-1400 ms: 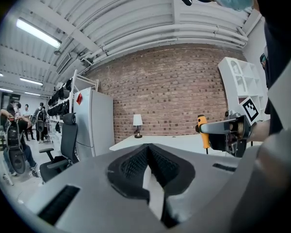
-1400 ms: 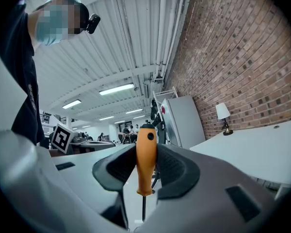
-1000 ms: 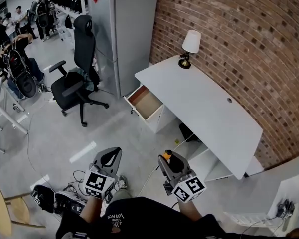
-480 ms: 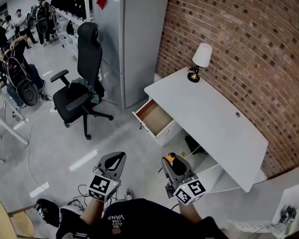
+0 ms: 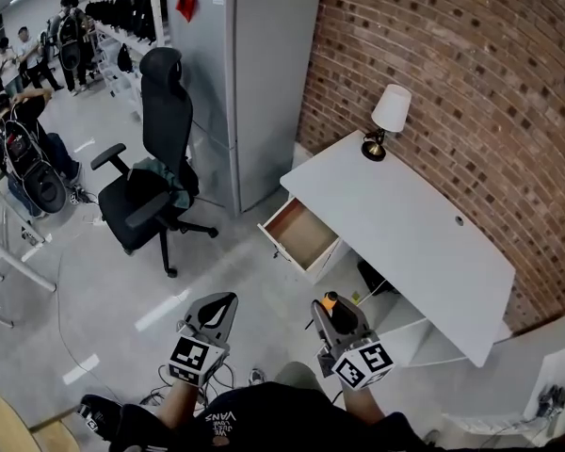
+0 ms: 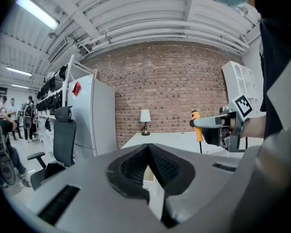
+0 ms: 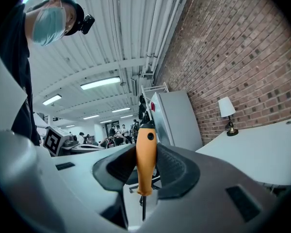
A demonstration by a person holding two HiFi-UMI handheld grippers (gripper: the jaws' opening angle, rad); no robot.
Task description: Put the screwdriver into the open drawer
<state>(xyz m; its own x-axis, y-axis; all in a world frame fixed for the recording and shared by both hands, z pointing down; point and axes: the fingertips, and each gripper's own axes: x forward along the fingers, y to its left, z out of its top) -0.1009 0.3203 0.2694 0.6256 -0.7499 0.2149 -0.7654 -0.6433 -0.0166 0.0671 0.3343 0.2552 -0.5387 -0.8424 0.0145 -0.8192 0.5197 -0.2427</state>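
Note:
An orange-handled screwdriver (image 7: 145, 160) stands upright between the pads of my right gripper (image 7: 145, 150), which is shut on the handle, with the thin shaft hanging below. In the head view this right gripper (image 5: 328, 306) sits low in the picture with the screwdriver's orange top (image 5: 330, 299) at its tip. The open drawer (image 5: 299, 233), with its wooden inside showing, juts out of the white desk (image 5: 410, 229) some way ahead. My left gripper (image 5: 221, 302) is held level beside the right one, its pads (image 6: 136, 165) meeting at the tips with nothing between them.
A lamp (image 5: 388, 117) stands at the desk's far end against the brick wall. A grey cabinet (image 5: 250, 73) rises left of the drawer, and a black office chair (image 5: 155, 172) stands further left. Cables lie on the floor near my feet (image 5: 99, 412). People stand far off at upper left.
Both grippers have travelled forward together across the floor. The desk and open drawer now sit lower and nearer in the head view. The screwdriver stays in the right grip.

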